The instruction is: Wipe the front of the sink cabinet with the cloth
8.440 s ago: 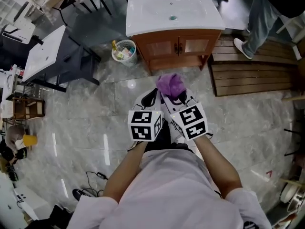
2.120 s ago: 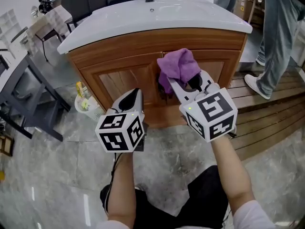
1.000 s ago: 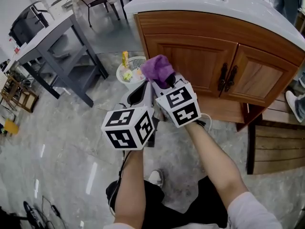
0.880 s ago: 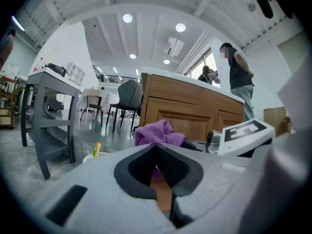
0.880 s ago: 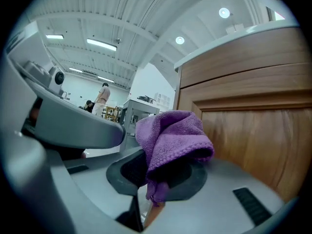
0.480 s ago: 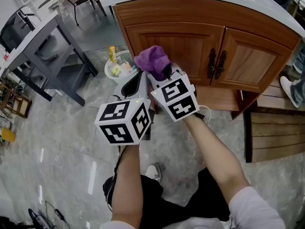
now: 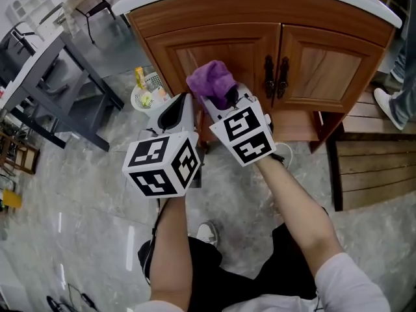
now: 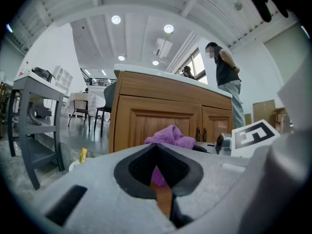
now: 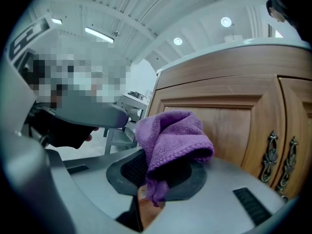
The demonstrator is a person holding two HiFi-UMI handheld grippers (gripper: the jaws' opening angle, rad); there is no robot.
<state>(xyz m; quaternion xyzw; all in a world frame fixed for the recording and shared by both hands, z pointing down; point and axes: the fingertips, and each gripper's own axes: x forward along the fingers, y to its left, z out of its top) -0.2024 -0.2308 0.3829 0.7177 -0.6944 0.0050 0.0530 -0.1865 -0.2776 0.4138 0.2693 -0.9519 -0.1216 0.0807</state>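
Right tongs (image 7: 223,101) tight on purple cloth (image 7: 211,80) bunched over their tips, near cabinet door (image 7: 240,51); left tongs (image 7: 181,104) closed, empty

The right tongs (image 7: 223,100) grip a purple cloth (image 7: 211,80) in front of the left cabinet door (image 7: 250,56). The left tongs (image 7: 174,112) hang just beside them.

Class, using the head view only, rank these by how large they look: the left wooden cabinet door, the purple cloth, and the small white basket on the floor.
1. the left wooden cabinet door
2. the purple cloth, though it is nearer the camera, which enlarges it
3. the small white basket, partly hidden
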